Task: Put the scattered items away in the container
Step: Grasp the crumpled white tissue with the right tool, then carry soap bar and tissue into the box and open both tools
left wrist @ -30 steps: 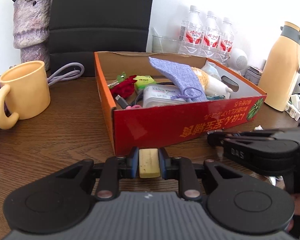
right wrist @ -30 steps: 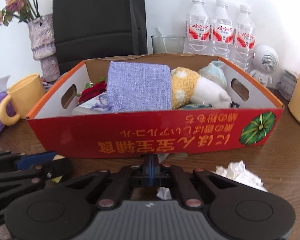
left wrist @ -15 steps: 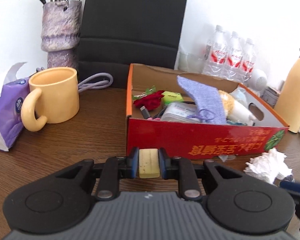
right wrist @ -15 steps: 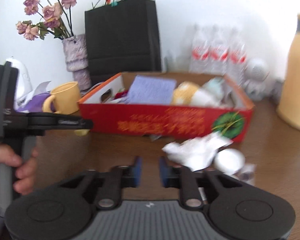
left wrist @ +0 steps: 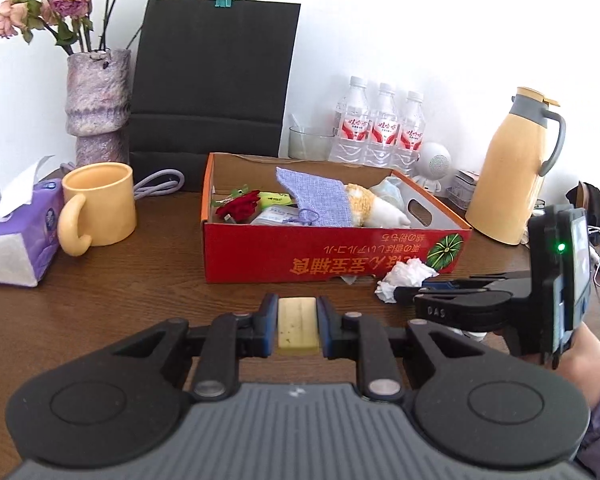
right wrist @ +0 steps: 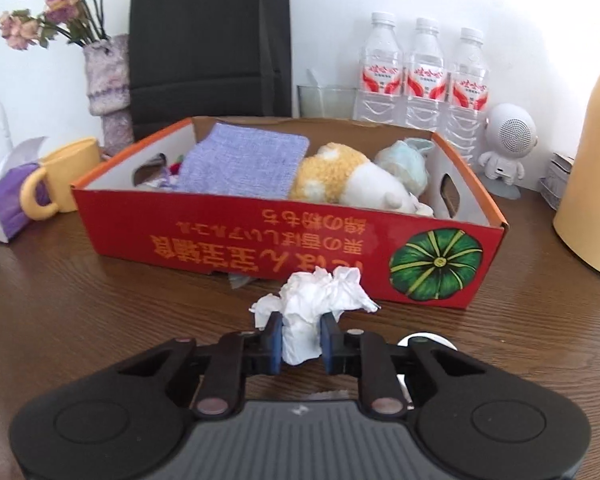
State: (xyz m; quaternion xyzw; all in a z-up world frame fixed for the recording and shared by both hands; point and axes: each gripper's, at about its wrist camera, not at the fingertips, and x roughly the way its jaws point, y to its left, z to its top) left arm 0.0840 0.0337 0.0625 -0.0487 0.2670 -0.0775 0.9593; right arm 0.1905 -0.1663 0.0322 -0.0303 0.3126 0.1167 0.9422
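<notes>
My left gripper (left wrist: 297,328) is shut on a pale yellow eraser block (left wrist: 297,322), held in front of the red cardboard box (left wrist: 332,256). My right gripper (right wrist: 300,338) is shut on a crumpled white tissue (right wrist: 320,296), just in front of the box's (right wrist: 260,248) pumpkin-printed wall. The tissue (left wrist: 406,276) and right gripper (left wrist: 412,292) also show in the left wrist view. The box holds a lilac cloth pouch (right wrist: 244,160), a plush toy (right wrist: 348,180), a red flower (left wrist: 240,206) and other small things. A white round lid (right wrist: 426,340) lies partly hidden behind my right fingers.
A yellow mug (left wrist: 100,208) and purple tissue pack (left wrist: 16,236) stand left of the box. A vase (left wrist: 96,104), black paper bag (left wrist: 216,76), glass (right wrist: 326,102), three water bottles (right wrist: 422,76), white speaker figure (right wrist: 508,144) and yellow thermos (left wrist: 512,168) line the back and right.
My right gripper opened, pulled back, then closed on the crumpled tissue. My left gripper drew back from the box and rose, still holding the eraser.
</notes>
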